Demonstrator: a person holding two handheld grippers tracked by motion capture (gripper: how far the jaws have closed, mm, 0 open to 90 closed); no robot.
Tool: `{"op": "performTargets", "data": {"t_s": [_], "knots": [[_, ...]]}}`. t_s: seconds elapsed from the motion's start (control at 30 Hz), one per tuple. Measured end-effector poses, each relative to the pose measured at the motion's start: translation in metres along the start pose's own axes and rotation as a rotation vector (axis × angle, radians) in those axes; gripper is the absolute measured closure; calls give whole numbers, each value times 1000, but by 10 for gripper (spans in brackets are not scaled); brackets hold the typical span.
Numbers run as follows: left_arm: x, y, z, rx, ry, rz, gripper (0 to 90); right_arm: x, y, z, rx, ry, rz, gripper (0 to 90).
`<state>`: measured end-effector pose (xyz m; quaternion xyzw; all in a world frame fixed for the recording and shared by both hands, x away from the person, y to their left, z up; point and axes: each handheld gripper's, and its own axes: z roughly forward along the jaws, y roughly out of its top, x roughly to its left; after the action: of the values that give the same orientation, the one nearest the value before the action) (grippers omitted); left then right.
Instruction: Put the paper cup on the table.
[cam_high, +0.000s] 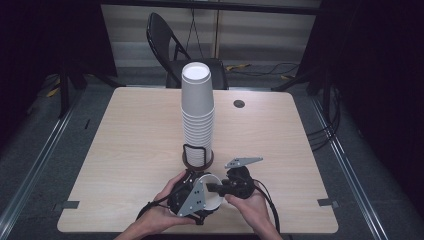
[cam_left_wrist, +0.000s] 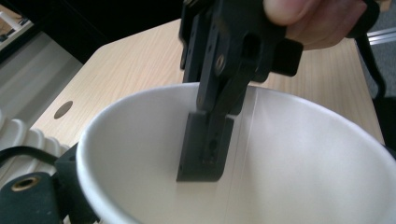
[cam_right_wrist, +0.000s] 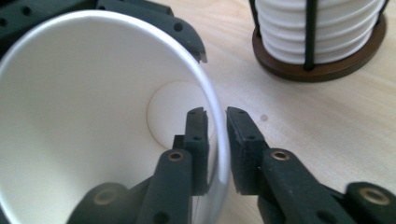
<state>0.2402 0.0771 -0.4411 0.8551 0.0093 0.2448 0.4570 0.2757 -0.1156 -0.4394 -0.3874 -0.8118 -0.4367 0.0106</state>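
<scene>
2 grippers meet on 1 white paper cup (cam_high: 212, 196) at the near edge of a wooden table (cam_high: 130, 145).

The left gripper (cam_high: 192, 199) clasps the cup around its outside, while the right gripper (cam_high: 216, 188) pinches its rim, 1 jaw inside the wall and 1 outside. Just behind, a tall stack of cups (cam_high: 197, 107) stands in a wire holder (cam_high: 197, 156).
</scene>
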Motion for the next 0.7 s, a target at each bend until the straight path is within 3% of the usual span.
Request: {"op": "performTargets", "data": {"t_s": [0.2,0.33,0.5,0.7], "knots": [[7,-5,1,3,-2,-100,83,-2,2,-8,-34,-16,7,695],[13,-9,-2,4,0,-156,84,-5,3,-13,-87,-26,5,628],[22,-15,-7,-15,3,-261,84,-6,4,-23,-151,-29,-5,571],[32,-22,-12,-30,-7,-343,85,-12,4,-34,-215,-36,0,525]]}}
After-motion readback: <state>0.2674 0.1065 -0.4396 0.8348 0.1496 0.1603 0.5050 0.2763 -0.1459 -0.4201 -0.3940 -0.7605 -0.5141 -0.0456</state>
